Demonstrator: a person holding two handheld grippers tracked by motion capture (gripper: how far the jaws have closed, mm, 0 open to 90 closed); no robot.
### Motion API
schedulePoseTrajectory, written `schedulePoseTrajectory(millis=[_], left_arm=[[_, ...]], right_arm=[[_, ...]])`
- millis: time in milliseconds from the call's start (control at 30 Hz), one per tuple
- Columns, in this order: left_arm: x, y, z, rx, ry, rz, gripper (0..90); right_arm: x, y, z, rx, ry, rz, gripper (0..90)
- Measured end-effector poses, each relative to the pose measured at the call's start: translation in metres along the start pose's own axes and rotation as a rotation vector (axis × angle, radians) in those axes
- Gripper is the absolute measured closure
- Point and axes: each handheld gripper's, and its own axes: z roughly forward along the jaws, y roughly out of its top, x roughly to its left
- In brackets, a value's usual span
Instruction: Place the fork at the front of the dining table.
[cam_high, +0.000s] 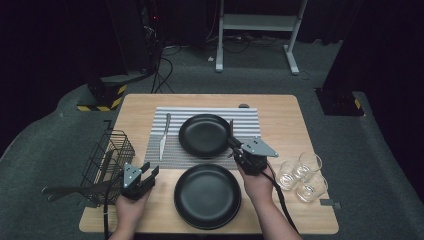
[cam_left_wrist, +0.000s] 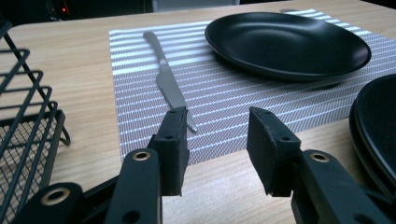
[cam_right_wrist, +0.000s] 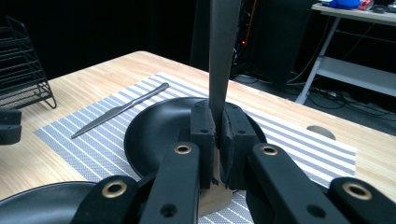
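Observation:
My right gripper (cam_high: 233, 143) (cam_right_wrist: 217, 125) is shut on the flat grey handle of a utensil (cam_right_wrist: 219, 56) (cam_high: 231, 126), which runs up out of the right gripper view; its working end is hidden. It hangs at the right rim of the black plate (cam_high: 205, 135) (cam_right_wrist: 159, 126) on the striped placemat (cam_high: 172, 150). My left gripper (cam_high: 150, 173) (cam_left_wrist: 217, 121) stands open with nothing between its jaws, low over the wood just in front of the mat. A table knife (cam_high: 164, 136) (cam_left_wrist: 168, 84) lies on the mat's left part, beyond the left jaws.
A second black plate (cam_high: 207, 196) (cam_left_wrist: 378, 126) sits near the front edge between my hands. A black wire basket (cam_high: 107, 160) (cam_left_wrist: 23, 121) stands at the left edge with utensil handles (cam_high: 65, 190) sticking out. Three clear glasses (cam_high: 301, 175) stand at the right.

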Motion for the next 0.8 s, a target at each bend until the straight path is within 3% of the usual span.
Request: schedulePoseTrajectory(millis=[433,800], left_arm=[[-0.007,-0.007,-0.002,-0.013,0.015,0.044,55.6],[-0.004,-0.007,0.001,0.001,-0.002,0.019,47.9]], right_arm=[[-0.009,-0.002,-0.004,0.018,-0.037,0.034,84.9],[-0.022,-0.007,0.002,0.062,-0.085,0.048,84.9]])
